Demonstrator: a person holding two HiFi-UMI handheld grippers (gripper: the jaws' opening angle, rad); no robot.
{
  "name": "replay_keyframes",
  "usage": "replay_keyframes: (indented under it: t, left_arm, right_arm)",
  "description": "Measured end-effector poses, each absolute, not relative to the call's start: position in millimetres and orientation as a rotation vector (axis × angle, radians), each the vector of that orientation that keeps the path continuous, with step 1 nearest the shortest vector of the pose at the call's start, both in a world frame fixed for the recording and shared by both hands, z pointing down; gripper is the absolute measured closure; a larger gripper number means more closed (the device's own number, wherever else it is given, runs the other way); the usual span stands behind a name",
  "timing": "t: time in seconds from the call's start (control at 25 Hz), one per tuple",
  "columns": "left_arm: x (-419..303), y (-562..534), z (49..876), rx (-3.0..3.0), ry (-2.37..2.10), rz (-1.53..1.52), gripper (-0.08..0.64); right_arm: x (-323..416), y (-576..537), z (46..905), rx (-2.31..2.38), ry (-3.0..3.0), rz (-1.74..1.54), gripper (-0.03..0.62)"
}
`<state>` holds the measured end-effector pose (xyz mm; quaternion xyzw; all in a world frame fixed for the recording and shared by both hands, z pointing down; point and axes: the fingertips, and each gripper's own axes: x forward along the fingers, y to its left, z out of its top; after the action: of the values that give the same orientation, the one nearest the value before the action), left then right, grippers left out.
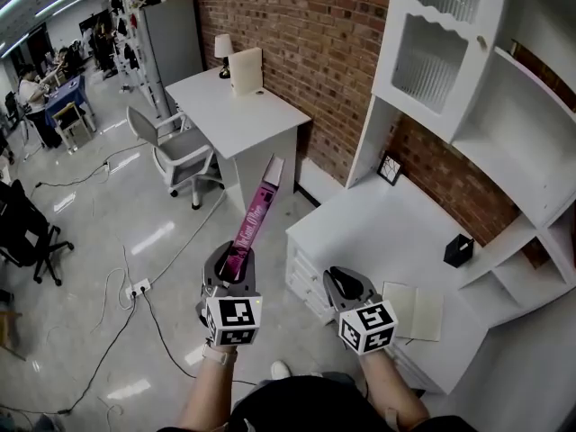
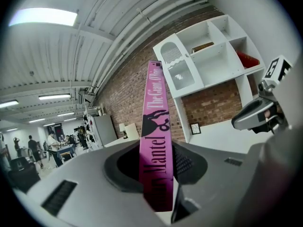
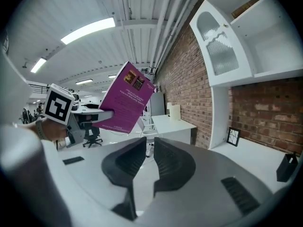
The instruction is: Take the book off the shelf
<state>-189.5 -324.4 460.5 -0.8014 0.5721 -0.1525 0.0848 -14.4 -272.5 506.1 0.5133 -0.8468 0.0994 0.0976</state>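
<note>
Your left gripper [image 1: 236,273] clamps the pink book [image 1: 256,214] by its lower end, carrying it clear of the shelf [image 1: 504,151], while your right gripper [image 1: 346,286] sits closed and empty.

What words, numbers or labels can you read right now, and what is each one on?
"The Giant O'": upper spine of the pink paperback book, left gripper view; the rest of the title is unclear.
"Mantel": lower on the same spine; the letters before it are not clear.
Back cover of that book, right gripper view: the print is too small to read.
Black-and-white square markers, head view: patterns only, no words.
</note>
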Motion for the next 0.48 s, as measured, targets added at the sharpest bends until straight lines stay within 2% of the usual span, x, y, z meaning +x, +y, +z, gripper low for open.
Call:
replay_keyframes:
  t: [0.48]
  left_arm:
    - [-258.2,-298.0,496.2,-2.339,1.881,-0.529,0.423]
  right_arm:
    - [-67.1,-281.3,506.6,1.374,-2.582,0.262,0.532]
